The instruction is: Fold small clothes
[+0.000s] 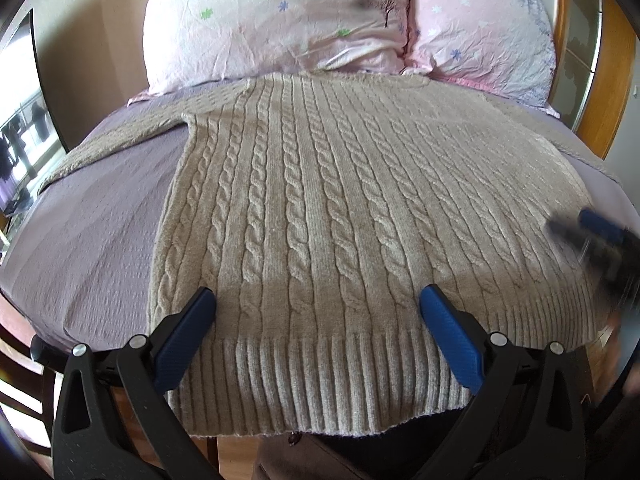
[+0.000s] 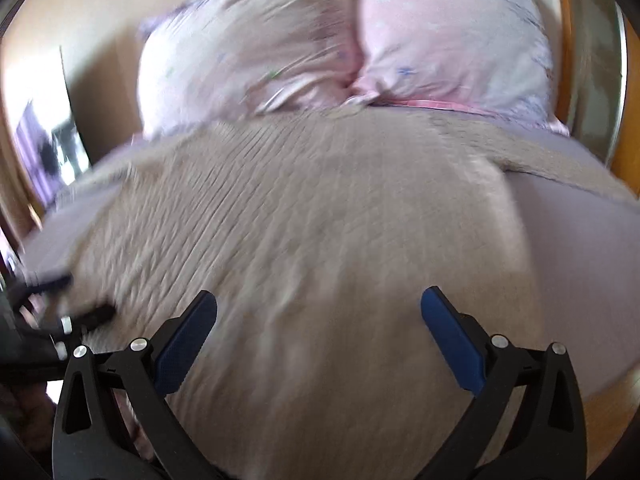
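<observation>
A beige cable-knit sweater (image 1: 320, 200) lies flat on the bed, ribbed hem toward me and hanging over the near edge, sleeves spread out to both sides. My left gripper (image 1: 318, 300) is open and empty, hovering over the hem near its left part. My right gripper (image 2: 318, 304) is open and empty over the right part of the sweater (image 2: 320, 220); its view is motion-blurred. The right gripper shows blurred at the right edge of the left wrist view (image 1: 600, 232). The left gripper shows at the left edge of the right wrist view (image 2: 60, 300).
The bed has a lilac sheet (image 1: 100, 220). Two pink floral pillows (image 1: 272, 20) (image 1: 480, 28) lean at the head. A wooden headboard (image 1: 568, 40) stands at the right. A window (image 1: 20, 120) is at the left. Wooden floor shows below the near edge.
</observation>
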The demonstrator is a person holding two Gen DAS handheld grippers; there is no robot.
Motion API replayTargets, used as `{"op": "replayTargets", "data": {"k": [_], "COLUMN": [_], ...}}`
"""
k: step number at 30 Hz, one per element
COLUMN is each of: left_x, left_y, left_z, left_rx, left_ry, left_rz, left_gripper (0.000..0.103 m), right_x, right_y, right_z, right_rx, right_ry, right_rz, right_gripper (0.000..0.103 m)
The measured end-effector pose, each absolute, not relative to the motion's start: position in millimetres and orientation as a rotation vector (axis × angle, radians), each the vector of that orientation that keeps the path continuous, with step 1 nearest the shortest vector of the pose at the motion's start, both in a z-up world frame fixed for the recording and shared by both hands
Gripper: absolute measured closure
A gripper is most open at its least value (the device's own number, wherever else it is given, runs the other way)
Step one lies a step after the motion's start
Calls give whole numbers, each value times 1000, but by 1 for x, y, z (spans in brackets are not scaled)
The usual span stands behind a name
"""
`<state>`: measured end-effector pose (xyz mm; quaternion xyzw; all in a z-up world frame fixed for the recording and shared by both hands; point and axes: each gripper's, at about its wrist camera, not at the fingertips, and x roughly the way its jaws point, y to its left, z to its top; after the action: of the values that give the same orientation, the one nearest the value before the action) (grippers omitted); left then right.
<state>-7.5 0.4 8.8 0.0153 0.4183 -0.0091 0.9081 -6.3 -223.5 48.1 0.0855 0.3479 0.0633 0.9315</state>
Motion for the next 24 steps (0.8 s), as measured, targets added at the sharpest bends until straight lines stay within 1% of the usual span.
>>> {"op": "replayTargets", "data": {"k": [4, 6, 7, 8, 9, 10, 11, 14, 16, 17, 19, 22, 24], "left_x": [1, 8, 14, 20, 23, 31, 34, 53, 61, 68, 75, 79, 80], "left_y": [12, 23, 32, 39, 43, 51, 55, 72, 79, 84, 92, 105, 115], "left_z": [7, 12, 17, 21, 23, 29, 32, 41, 44, 45, 45, 48, 49], "left_rx": [-24, -86, -131, -159, -175, -196, -206, -253, -278, -295, -324, -379, -415], "left_ry": [838, 814, 790, 768, 750, 717, 697, 615, 598, 592, 580, 566, 553], "left_rz": [-92, -131, -152, -159, -160, -156, -153, -143, -137, -137, -141, -162, -176], "left_gripper": [2, 2, 2, 2, 2, 2, 2, 2, 2, 2, 2, 2, 2], "right_x": [31, 47, 56, 63, 70, 79, 85, 105, 114, 120, 125, 130, 131], "right_y": [-341, -397, -432, -458, -484, -515, -533, -583, -605, -614, -627, -634, -636], "right_z": [83, 90, 91, 91, 88, 84, 79, 58, 45, 39, 33, 29, 26], "right_rx": [393, 495, 556, 596, 639, 695, 731, 861, 942, 971, 993, 973, 949], "right_ry": [656, 650, 644, 643, 645, 652, 657, 683, 692, 694, 682, 644, 639], "right_rz": [-106, -232, -325, -400, -466, -540, -579, -684, -729, -751, -774, -796, -810], "right_gripper": [1, 1, 4, 11, 22, 28, 36, 50, 55, 56, 56, 61, 80]}}
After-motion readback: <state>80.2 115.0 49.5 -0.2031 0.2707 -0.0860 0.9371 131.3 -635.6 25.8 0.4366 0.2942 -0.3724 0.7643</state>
